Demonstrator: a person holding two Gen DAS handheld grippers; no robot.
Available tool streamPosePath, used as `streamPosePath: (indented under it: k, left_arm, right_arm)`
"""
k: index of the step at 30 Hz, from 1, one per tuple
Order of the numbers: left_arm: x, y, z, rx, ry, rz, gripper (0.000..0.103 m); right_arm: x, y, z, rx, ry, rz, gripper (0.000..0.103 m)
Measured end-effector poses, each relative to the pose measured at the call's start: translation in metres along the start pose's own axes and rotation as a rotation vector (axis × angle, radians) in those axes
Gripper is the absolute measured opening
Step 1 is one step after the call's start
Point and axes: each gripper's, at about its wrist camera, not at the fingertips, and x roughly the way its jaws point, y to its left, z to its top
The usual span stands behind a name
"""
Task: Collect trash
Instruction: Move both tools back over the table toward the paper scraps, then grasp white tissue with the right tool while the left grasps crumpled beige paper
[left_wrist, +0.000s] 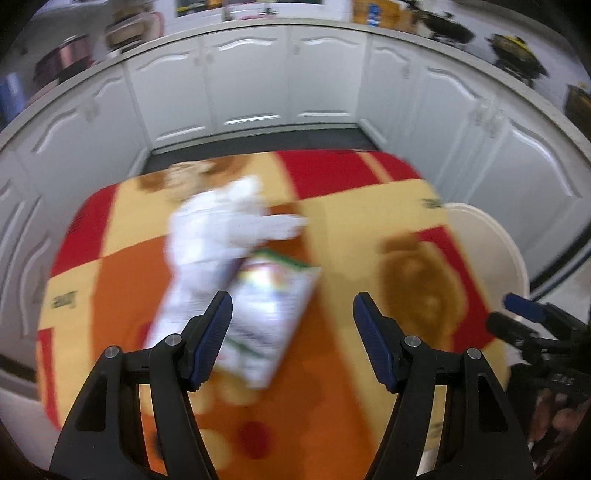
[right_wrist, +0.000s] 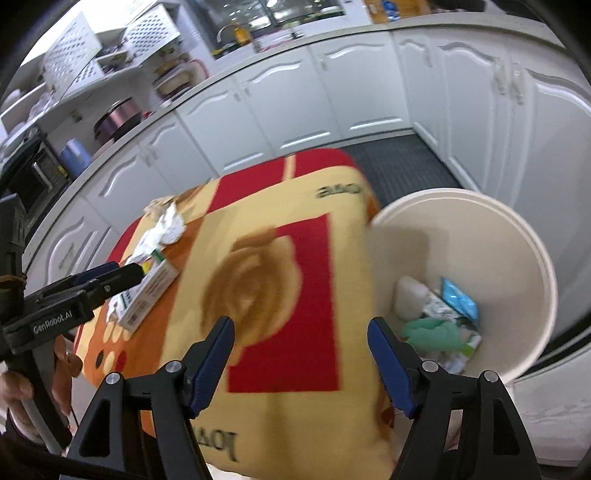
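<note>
On the table's red, orange and yellow cloth (left_wrist: 340, 229) lie a crumpled white paper (left_wrist: 218, 229) and, against it, a small printed carton with a green edge (left_wrist: 266, 306). My left gripper (left_wrist: 293, 297) hovers open just above the carton's near right side, with nothing between its fingers. In the right wrist view the paper (right_wrist: 166, 229) and carton (right_wrist: 147, 295) sit far left, with the left gripper (right_wrist: 122, 273) over them. My right gripper (right_wrist: 301, 321) is open and empty over the cloth (right_wrist: 280, 206), beside the cream bin (right_wrist: 535, 266).
The bin stands off the table's right edge (left_wrist: 487, 236) and holds a white bottle (right_wrist: 410, 295), a blue packet (right_wrist: 458, 299) and a green item (right_wrist: 432, 332). White cabinets (left_wrist: 258, 81) ring the room, a dark mat (right_wrist: 399, 166) lies beyond. A hand (right_wrist: 14, 387) shows lower left.
</note>
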Motion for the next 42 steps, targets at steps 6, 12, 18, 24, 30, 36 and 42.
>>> streamPosePath:
  k: [6, 12, 18, 24, 30, 36, 42]
  left_arm:
    - [0.01, 0.071, 0.003, -0.159, 0.026, 0.01, 0.067]
    - [0.023, 0.121, 0.025, -0.264, 0.026, 0.01, 0.067]
    - [0.049, 0.159, 0.062, -0.355, 0.04, -0.01, 0.067]
    - [0.056, 0.189, 0.077, -0.359, 0.03, 0.007, 0.067]
    - [0.063, 0.206, 0.081, -0.383, 0.03, -0.027, 0.067]
    - [0.076, 0.187, 0.098, -0.35, -0.007, -0.132, 0.075]
    - [0.112, 0.142, 0.118, -0.233, 0.039, -0.085, 0.075]
  right_arm:
    - [0.022, 0.036, 0.004, -0.056, 0.032, 0.039, 0.072]
    - [0.048, 0.077, 0.031, -0.133, 0.045, 0.08, 0.073]
    - [0.093, 0.123, 0.07, -0.167, 0.075, 0.137, 0.074]
    - [0.152, 0.171, 0.101, -0.221, 0.149, 0.161, 0.077]
    - [0.213, 0.197, 0.112, -0.305, 0.251, 0.1, 0.06]
    - [0.174, 0.167, 0.121, -0.288, 0.14, 0.116, 0.018]
    - [0.137, 0.119, 0.112, -0.205, 0.095, 0.093, 0.018]
